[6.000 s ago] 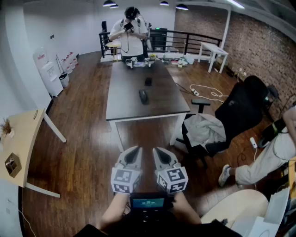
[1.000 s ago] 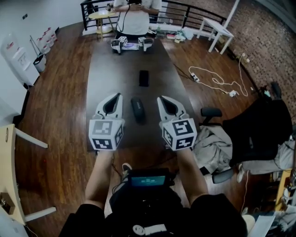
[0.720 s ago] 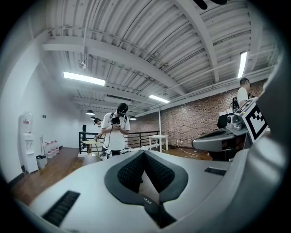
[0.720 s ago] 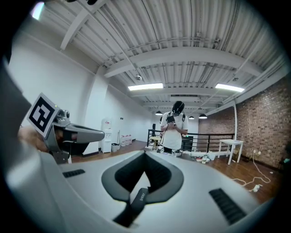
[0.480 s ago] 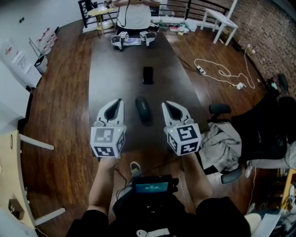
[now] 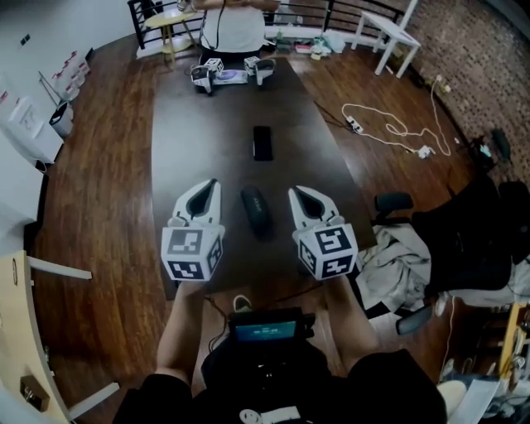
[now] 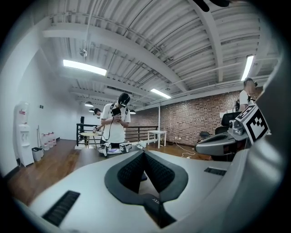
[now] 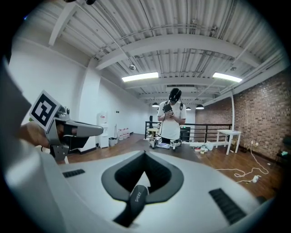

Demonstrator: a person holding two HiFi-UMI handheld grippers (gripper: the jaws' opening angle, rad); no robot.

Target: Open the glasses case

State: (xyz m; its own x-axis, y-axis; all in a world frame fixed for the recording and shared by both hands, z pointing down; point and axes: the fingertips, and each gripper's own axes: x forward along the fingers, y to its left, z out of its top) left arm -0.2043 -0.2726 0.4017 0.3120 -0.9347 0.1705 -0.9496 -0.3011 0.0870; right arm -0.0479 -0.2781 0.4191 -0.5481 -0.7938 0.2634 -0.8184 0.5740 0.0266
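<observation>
A dark, closed glasses case [image 6: 256, 210] lies lengthwise on the dark table [image 6: 190, 149] in the head view. My left gripper [image 6: 207, 185] hovers just to its left and my right gripper [image 6: 296, 192] just to its right, both apart from it. Both pairs of jaws are shut with nothing between them. In the left gripper view my left gripper [image 7: 143, 153] points almost level across the table, and in the right gripper view my right gripper [image 8: 145, 153] does the same. The case is hidden behind the jaws in both gripper views.
A black phone [image 6: 262, 142] lies farther along the table. At the far end a person [image 6: 236, 21] stands over another pair of grippers [image 6: 203, 76]. An office chair with a cloth [image 6: 414, 248] stands to the right, a white cable [image 6: 389, 128] on the floor.
Both grippers have come forward and lower, from in front of the table's near edge to either side of the glasses case. The jaws stayed shut.
</observation>
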